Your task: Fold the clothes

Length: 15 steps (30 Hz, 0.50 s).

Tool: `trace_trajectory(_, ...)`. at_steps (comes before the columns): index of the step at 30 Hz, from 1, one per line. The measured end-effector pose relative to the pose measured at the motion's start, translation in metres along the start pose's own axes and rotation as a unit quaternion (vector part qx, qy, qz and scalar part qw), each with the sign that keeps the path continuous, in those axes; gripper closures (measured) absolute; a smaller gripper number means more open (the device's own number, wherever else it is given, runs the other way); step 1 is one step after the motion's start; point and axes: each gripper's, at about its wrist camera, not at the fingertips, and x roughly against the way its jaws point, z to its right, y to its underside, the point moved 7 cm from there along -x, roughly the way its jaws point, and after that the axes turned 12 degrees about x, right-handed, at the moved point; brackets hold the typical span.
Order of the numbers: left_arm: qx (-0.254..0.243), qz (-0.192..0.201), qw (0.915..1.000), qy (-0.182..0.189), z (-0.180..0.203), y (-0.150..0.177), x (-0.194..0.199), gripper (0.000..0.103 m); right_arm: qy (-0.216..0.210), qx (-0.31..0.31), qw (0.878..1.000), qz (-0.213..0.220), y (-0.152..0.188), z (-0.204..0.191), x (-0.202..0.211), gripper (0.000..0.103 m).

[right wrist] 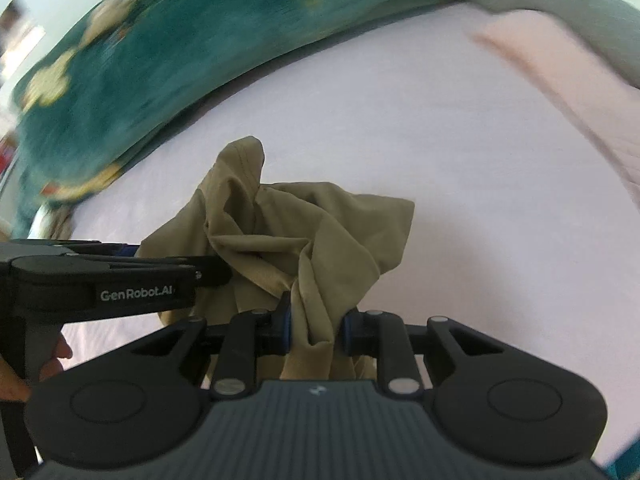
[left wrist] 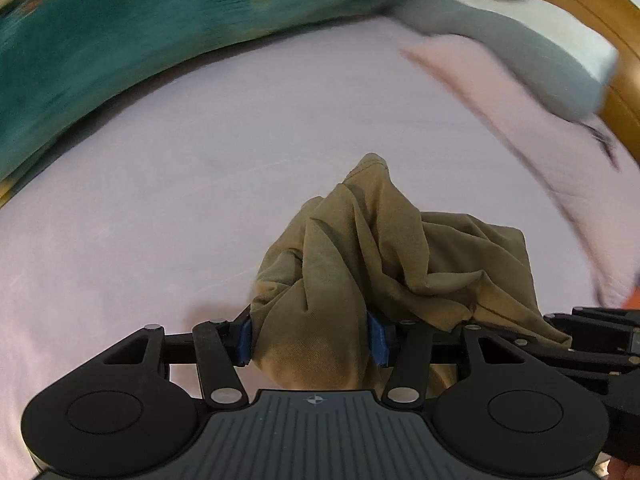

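Observation:
An olive-tan garment [left wrist: 372, 256] hangs bunched between both grippers above a pale pink bed sheet [left wrist: 160, 184]. My left gripper [left wrist: 312, 336] is shut on a thick bunch of the garment, cloth filling the gap between its blue pads. My right gripper [right wrist: 316, 328] is shut on another fold of the garment [right wrist: 296, 232]. The two grippers are close side by side: the left gripper's body shows at the left of the right wrist view [right wrist: 120, 280], and the right gripper's body shows at the right edge of the left wrist view [left wrist: 592, 336].
A teal quilt with a yellow flower print [left wrist: 120, 48] lies along the far side of the bed, also in the right wrist view [right wrist: 152, 64]. A pink pillow [left wrist: 520, 108] and a grey one [left wrist: 532, 52] lie at the right by a wooden headboard [left wrist: 592, 8].

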Motion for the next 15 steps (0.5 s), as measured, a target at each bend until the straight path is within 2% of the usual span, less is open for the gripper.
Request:
trace_trajectory(5,-0.075,-0.004,0.9958,0.053,0.102,-0.004,-0.038,0.049,0.064,-0.079,0.994,0.027,0.019,0.097,0.029,0.08)
trace_trajectory(7,-0.092,-0.009,0.9935,0.066,0.131,-0.005,-0.05,0.049,0.085,-0.114,0.989,0.033,0.027,0.131,0.034,0.08)
trace_trajectory(15,-0.127,-0.018,0.9871,0.096,0.194,-0.023,-0.118,0.047,0.148,-0.17,0.973,0.047,0.027,0.201,0.015,0.08)
